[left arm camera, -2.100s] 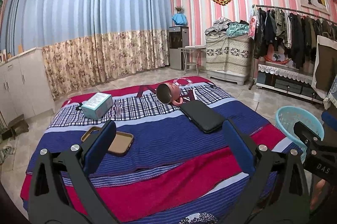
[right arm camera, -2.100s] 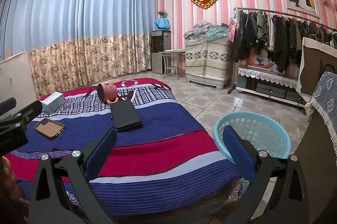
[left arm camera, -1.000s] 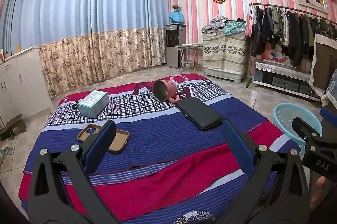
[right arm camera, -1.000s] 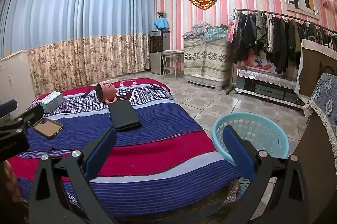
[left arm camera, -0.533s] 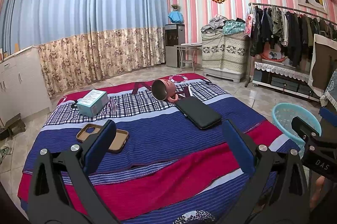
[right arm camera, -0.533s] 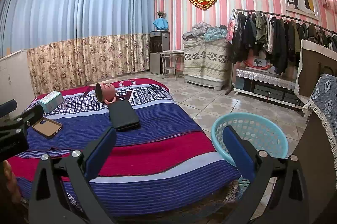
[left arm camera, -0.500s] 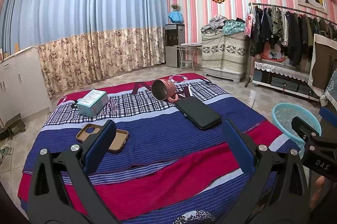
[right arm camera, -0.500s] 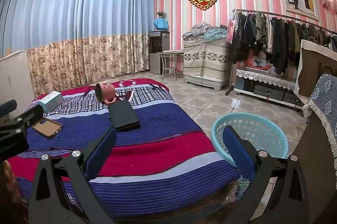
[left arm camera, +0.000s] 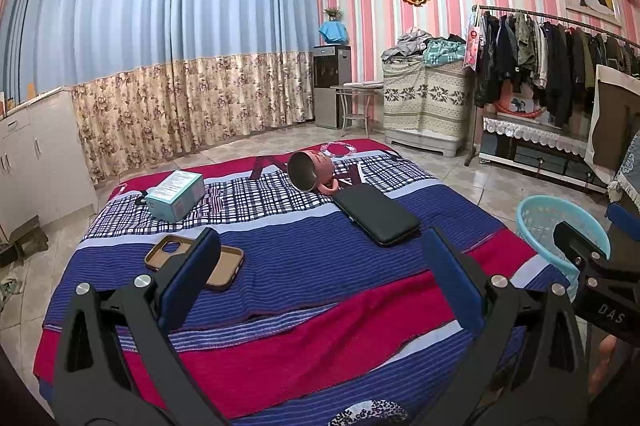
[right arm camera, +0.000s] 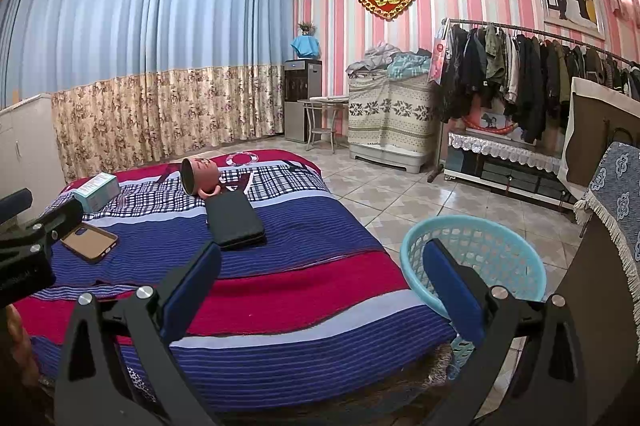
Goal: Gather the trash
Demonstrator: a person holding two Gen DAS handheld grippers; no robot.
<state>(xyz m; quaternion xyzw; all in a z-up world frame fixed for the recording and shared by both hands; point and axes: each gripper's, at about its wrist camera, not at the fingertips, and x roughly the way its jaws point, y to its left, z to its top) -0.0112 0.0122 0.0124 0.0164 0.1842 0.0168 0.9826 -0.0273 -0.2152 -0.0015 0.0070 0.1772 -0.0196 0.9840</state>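
On the striped bed cover (left arm camera: 304,258) lie a light blue-green box (left arm camera: 176,195), a brown phone case (left arm camera: 196,261), a pink mug on its side (left arm camera: 310,171) and a black flat case (left arm camera: 376,213). The same things show in the right wrist view: box (right arm camera: 97,191), phone case (right arm camera: 89,241), mug (right arm camera: 200,176), black case (right arm camera: 235,215). A light blue plastic basket (right arm camera: 474,260) stands on the floor right of the bed, also in the left wrist view (left arm camera: 548,222). My left gripper (left arm camera: 320,276) is open and empty above the bed's near part. My right gripper (right arm camera: 320,278) is open and empty near the bed's right edge.
White cabinets (left arm camera: 36,154) stand at the left. A clothes rack (right arm camera: 532,82), a covered pile (right arm camera: 390,114), a small table (right arm camera: 322,122) and a water dispenser (right arm camera: 300,98) line the striped wall. Tiled floor (right arm camera: 400,190) runs between bed and rack.
Both views have drifted back slightly from the bed; objects on the bed look a little farther and lower-left. Both grippers stay open and empty.
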